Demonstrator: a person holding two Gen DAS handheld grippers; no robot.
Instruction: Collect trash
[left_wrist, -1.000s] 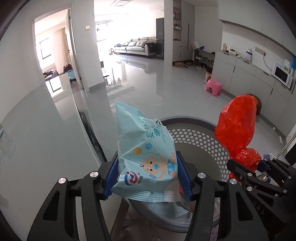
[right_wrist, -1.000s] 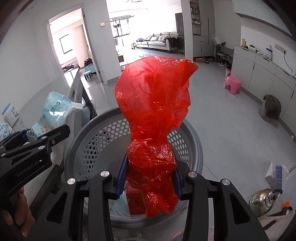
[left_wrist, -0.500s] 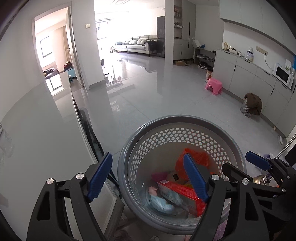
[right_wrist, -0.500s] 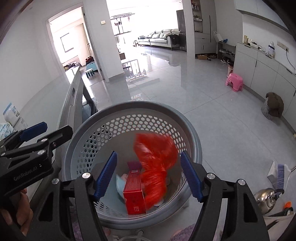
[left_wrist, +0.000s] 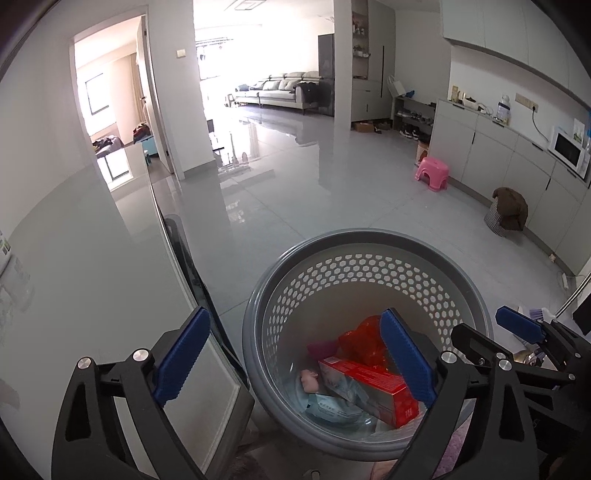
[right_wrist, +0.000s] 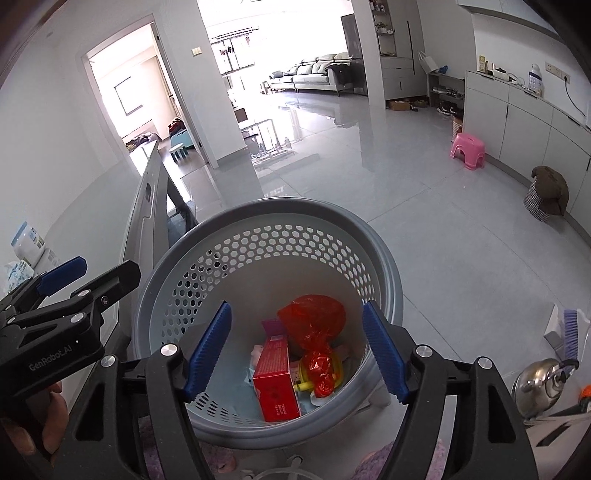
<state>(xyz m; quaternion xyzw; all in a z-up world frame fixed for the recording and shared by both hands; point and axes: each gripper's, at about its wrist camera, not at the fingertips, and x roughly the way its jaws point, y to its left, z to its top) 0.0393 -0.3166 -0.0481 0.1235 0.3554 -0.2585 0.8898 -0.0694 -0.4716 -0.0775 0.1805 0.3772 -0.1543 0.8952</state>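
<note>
Grey perforated basket (right_wrist: 388, 266) contains red bag (right_wrist: 314, 321) and red box (right_wrist: 275, 380); left gripper (left_wrist: 293, 354) and right gripper (right_wrist: 295, 347) gape wide, both empty.

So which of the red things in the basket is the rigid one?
The red box, flat-sided and lying at the bottom; the red plastic bag beside it is crumpled.

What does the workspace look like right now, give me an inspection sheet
Surface: glossy grey floor, table edge at left.
Job's things: grey basket holds red plastic bag, red box, pale blue wipes pack.
Clutter: pink stool, kettle, brush.
Grippers: left tongs and right tongs open, empty, above the basket.
Cables: one on the far counter wall.
Surroundings: sofa, cabinets, microwave.
</note>
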